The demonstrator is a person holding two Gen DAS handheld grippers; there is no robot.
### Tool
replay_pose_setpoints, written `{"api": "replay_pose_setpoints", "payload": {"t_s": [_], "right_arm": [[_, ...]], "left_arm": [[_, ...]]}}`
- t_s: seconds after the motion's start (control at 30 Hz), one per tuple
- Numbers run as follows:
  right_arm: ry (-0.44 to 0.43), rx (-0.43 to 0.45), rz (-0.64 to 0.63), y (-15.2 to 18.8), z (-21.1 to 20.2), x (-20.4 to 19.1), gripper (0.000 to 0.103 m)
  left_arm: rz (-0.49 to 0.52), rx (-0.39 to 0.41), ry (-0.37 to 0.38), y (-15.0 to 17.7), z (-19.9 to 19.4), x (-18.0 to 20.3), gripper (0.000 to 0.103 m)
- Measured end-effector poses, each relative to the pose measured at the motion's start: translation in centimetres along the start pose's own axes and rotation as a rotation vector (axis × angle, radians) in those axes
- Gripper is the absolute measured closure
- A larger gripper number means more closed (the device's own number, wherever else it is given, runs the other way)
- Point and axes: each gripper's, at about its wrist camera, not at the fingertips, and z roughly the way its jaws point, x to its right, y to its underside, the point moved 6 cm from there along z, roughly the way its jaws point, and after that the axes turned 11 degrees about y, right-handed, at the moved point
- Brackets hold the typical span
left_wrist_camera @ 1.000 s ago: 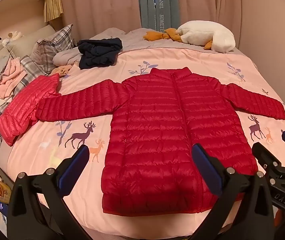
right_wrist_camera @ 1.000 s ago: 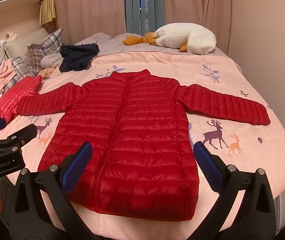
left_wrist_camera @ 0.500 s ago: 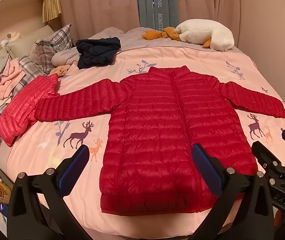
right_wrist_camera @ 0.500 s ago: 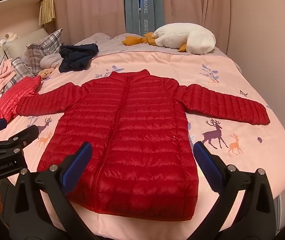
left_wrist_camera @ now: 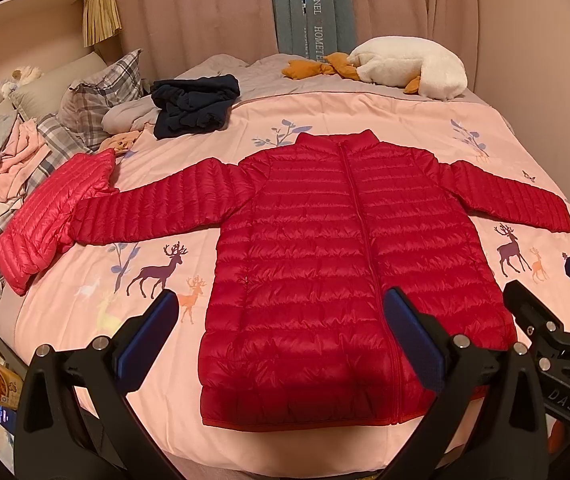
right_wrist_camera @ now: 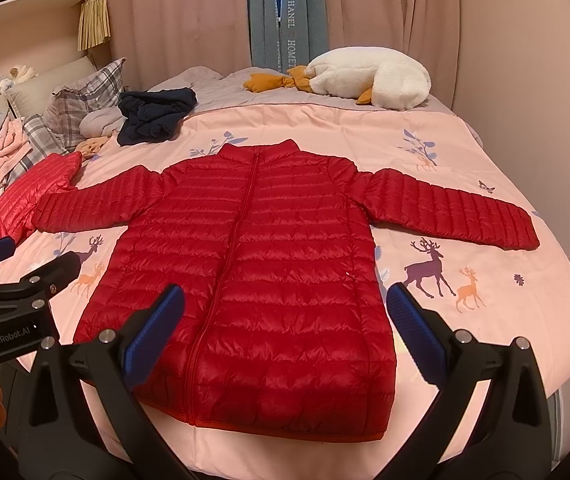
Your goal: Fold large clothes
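Note:
A red quilted puffer jacket [left_wrist_camera: 325,264] lies flat and face up on the pink bed, zipped, both sleeves spread out sideways; it also shows in the right wrist view [right_wrist_camera: 261,264]. My left gripper [left_wrist_camera: 281,332] is open and empty, held above the jacket's hem on the left half. My right gripper [right_wrist_camera: 285,328] is open and empty, above the hem on the right half. Each gripper shows at the edge of the other's view. Neither touches the jacket.
A pink puffer jacket [left_wrist_camera: 49,216] lies by the left sleeve end. A dark navy garment [left_wrist_camera: 193,106], plaid pillows [left_wrist_camera: 97,96] and a heap of clothes [left_wrist_camera: 1,160] lie at the back left. A white goose plush [left_wrist_camera: 409,66] lies by the curtains. The bed's near edge [left_wrist_camera: 285,456] is below the hem.
Both grippers have drifted slightly, so the jacket sits a little lower and nearer in view. The jacket itself has not moved. Both grippers stay open.

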Motion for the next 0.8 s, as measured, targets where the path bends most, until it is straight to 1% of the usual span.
{"api": "replay_pose_setpoints", "payload": {"t_s": [0.8], "right_arm": [[0.003,0.005,0.002,-0.09,-0.13,0.26,0.002]], "left_arm": [[0.005,-0.002,0.000,0.03,-0.02,0.45,0.001]]}}
